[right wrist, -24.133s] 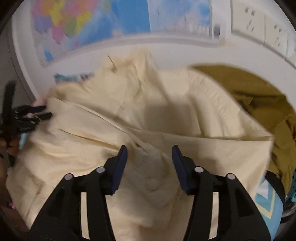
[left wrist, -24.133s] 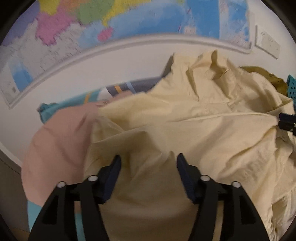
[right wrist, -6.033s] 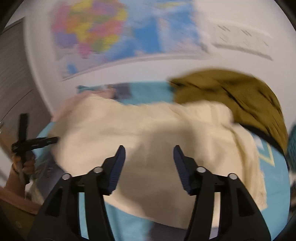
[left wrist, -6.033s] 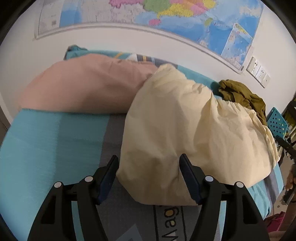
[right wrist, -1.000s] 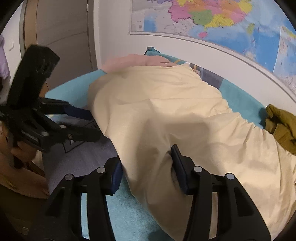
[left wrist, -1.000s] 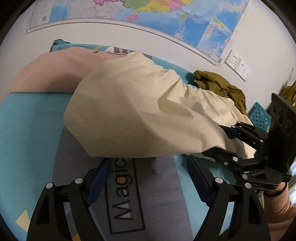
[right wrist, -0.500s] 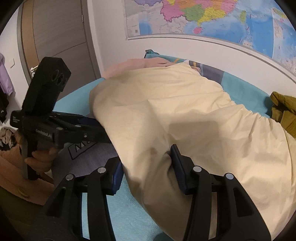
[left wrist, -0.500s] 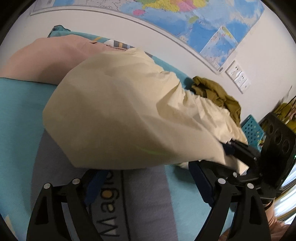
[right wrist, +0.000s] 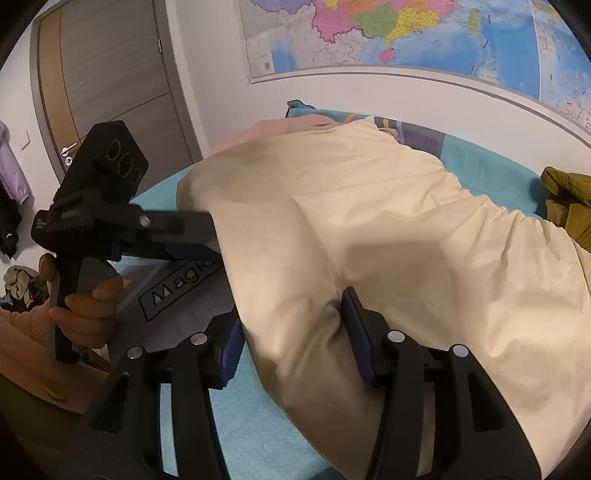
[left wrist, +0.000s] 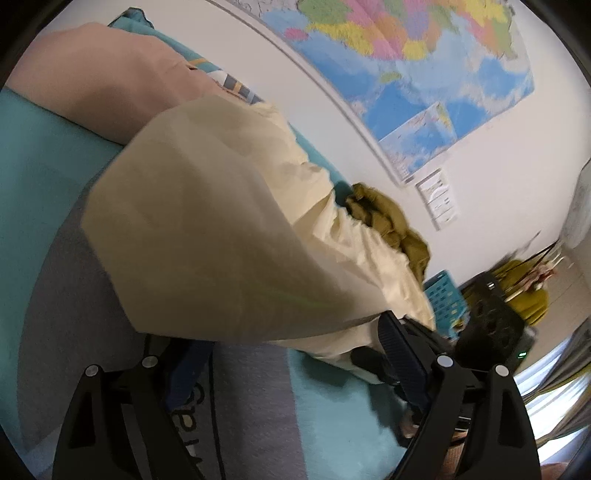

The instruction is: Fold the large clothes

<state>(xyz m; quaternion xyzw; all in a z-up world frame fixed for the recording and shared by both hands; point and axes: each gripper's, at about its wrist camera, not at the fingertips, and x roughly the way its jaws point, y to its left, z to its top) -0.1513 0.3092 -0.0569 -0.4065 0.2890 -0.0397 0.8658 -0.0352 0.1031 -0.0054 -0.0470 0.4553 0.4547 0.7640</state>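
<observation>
On the bed (right wrist: 491,166), teal cover w/ a grey printed panel, a large cream garment (right wrist: 369,229) lies folded over, spanning from the near edge up toward the wall side. Its near fold edge overhangs the grey panel in left wrist view.

L gripper (left wrist: 291,354): jaws wide, have just been opening. The cream garment (left wrist: 207,236) edge drapes over and in front of the fingertips; left finger (left wrist: 184,373) mostly hidden under cloth. Pads do not appear to press on it. In right wrist view the L gripper (right wrist: 199,236) reaches in from the left, tips hidden under the garment's left edge, held by a hand (right wrist: 88,310) w/ a peach sleeve.

R gripper (right wrist: 291,332): jaws at mid width, have just been opening a bit. A bunched ridge of cream fabric sits between the two fingers; right pad (right wrist: 354,332) is against the cloth, left pad partly covered. Whether it clamps – cannot tell. In left wrist view the R gripper (left wrist: 402,332) is at the garment's far right end, tips partly hidden.

Other: pink garment (left wrist: 99,70) at the head end of the bed, partly under the cream one. Olive garment (left wrist: 391,221) crumpled at the wall-side edge beyond. Blue crate (left wrist: 443,299) past the bed. Wall map (right wrist: 406,33) above; door (right wrist: 107,81) at left.
</observation>
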